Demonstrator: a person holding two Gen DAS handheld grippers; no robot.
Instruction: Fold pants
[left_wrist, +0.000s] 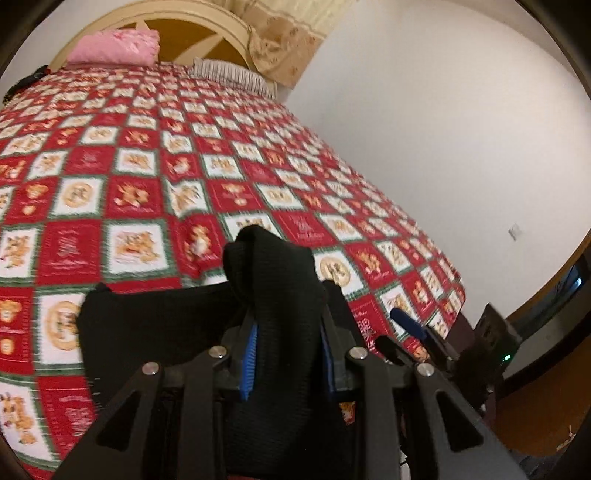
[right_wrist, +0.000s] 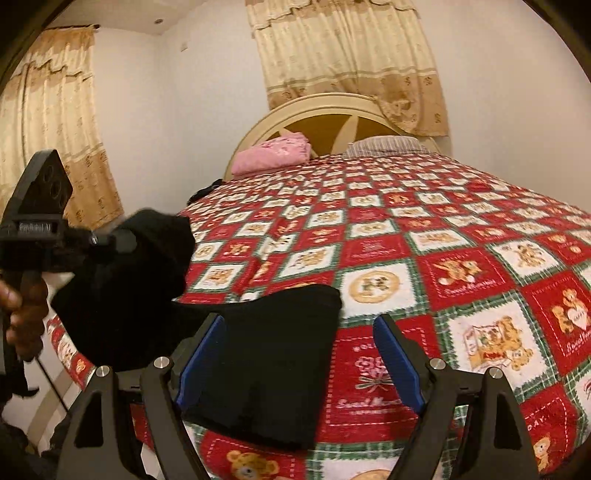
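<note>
The black pants (right_wrist: 266, 354) lie at the near corner of the bed, partly lifted. My left gripper (left_wrist: 288, 332) is shut on a bunched fold of the pants (left_wrist: 273, 280) and holds it above the bedspread. It also shows in the right wrist view (right_wrist: 110, 236) at the left, held by a hand, with black cloth hanging from it. My right gripper (right_wrist: 299, 332) is open, its blue pads either side of the pants' flat part, just above it. In the left wrist view the right gripper's blue fingers (left_wrist: 406, 321) show at the right.
The bed has a red, white and green checked bedspread (right_wrist: 443, 258). A pink folded blanket (right_wrist: 273, 151) and a striped pillow (right_wrist: 384, 144) lie by the cream headboard (right_wrist: 332, 107). Beige curtains (right_wrist: 351, 55) hang behind. A white wall (left_wrist: 443, 129) runs along the bed's right side.
</note>
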